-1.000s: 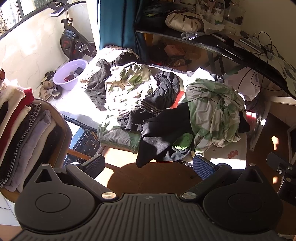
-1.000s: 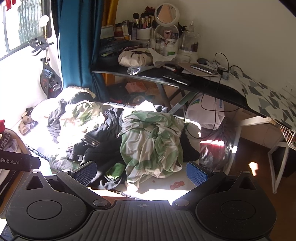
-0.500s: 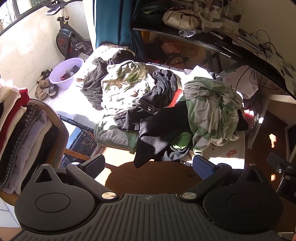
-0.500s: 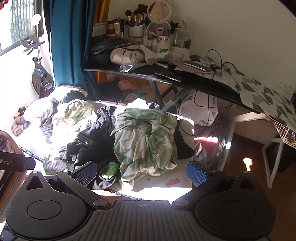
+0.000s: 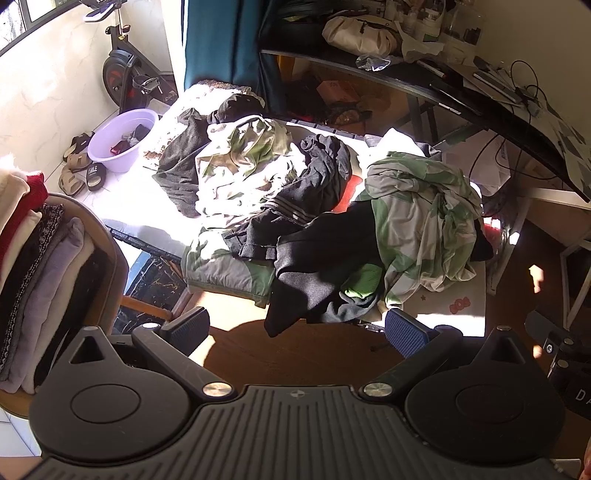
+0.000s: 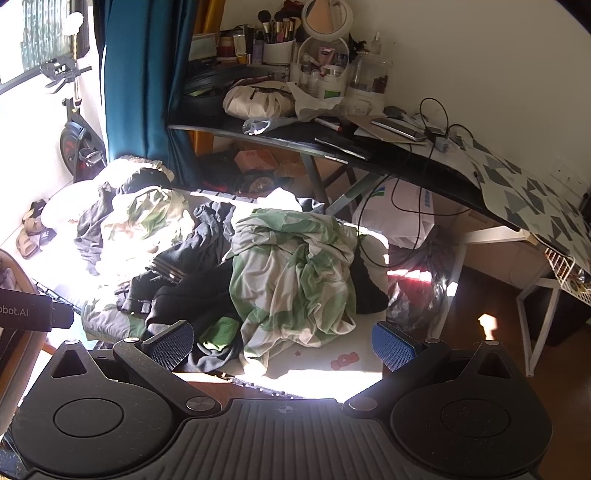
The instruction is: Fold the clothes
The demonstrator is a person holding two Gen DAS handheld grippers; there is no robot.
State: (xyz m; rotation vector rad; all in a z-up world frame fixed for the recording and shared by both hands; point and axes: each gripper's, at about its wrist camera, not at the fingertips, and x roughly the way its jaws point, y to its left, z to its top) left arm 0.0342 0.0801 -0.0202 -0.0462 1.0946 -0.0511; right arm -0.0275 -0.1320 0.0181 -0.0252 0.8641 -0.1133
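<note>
A low white mattress [image 5: 122,218] runs from the window side toward the desk, and the unfolded clothes are heaped across it. Nearest the right gripper [image 6: 282,345] lies a crumpled green-and-white patterned garment [image 6: 291,273]; just left of it a black garment [image 5: 314,273] spills over the mattress's near edge, partly covering a bright green piece [image 5: 364,282]. Farther left sit black trousers with striped trim [image 5: 295,206] and a pale camouflage garment [image 5: 240,158], with a dark grey one [image 5: 181,177] at the far left edge.

Both grippers hang above the near edge of the pile, touching nothing. The left gripper [image 5: 295,330] has its blue pads spread wide with only floor and cloth showing between them; the right gripper's fingers are likewise released and empty.

On the near left, a wooden chair [image 5: 110,266] carries a stack of folded clothes [image 5: 33,266] in red, cream, black, and lilac. Beyond it on the tiled floor a purple basin [image 5: 122,140] holds a few small dark and red items, with sandals [image 5: 79,170] beside it and an exercise bike [image 5: 125,70] behind.

A black desk [image 6: 388,155] overhangs the far right side, cluttered with a cream bag [image 6: 258,101], makeup brushes in a cup [image 6: 277,40], a round mirror [image 6: 325,16] and cables [image 6: 436,122]. A teal curtain [image 6: 144,81] hangs left of it. A black plastic bag [image 6: 417,291] stands just right of the mattress.
</note>
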